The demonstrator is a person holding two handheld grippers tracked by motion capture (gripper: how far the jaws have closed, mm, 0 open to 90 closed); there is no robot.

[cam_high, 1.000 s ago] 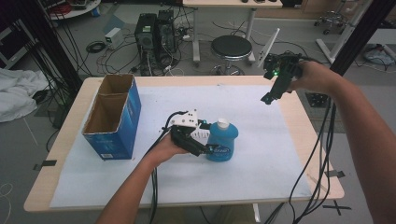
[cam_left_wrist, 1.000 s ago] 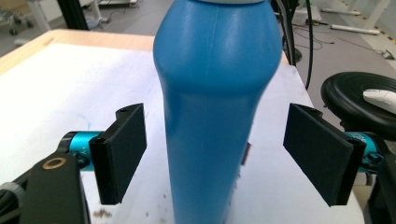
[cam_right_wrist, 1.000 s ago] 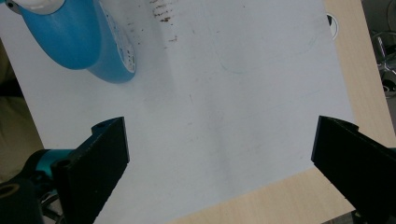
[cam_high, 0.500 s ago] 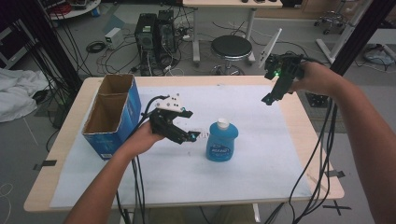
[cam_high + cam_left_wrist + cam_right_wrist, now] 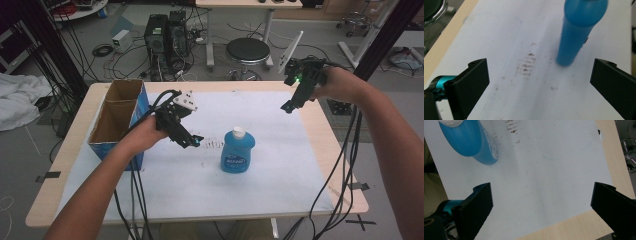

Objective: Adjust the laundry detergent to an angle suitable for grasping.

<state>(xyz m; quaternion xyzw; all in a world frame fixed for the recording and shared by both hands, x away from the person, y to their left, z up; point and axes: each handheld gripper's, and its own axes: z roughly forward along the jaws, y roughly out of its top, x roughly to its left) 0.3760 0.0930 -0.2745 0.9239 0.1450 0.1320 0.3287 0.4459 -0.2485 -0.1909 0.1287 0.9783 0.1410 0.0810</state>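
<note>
On the bench point(image 5: 300, 200), blue bottle point(image 5: 237, 150) upright, label unreadable; left gripper point(image 5: 192, 142) fingers just opened wide, empty; right gripper point(image 5: 286, 106) fingers wide, empty.

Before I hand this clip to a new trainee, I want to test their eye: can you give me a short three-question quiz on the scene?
1. True or false: the blue bottle stands upright on the white mat, with its white cap on.
2. Multiple choice: the open cardboard box sits at the table's A) left side, B) right side, C) middle, as the high view shows it.
3. Short answer: is the left gripper holding the bottle?

Key
1. True.
2. A.
3. No. Its jaws have just been opening and stand wide apart with nothing between them; the bottle stands free beside it. The right gripper is open too.
</note>
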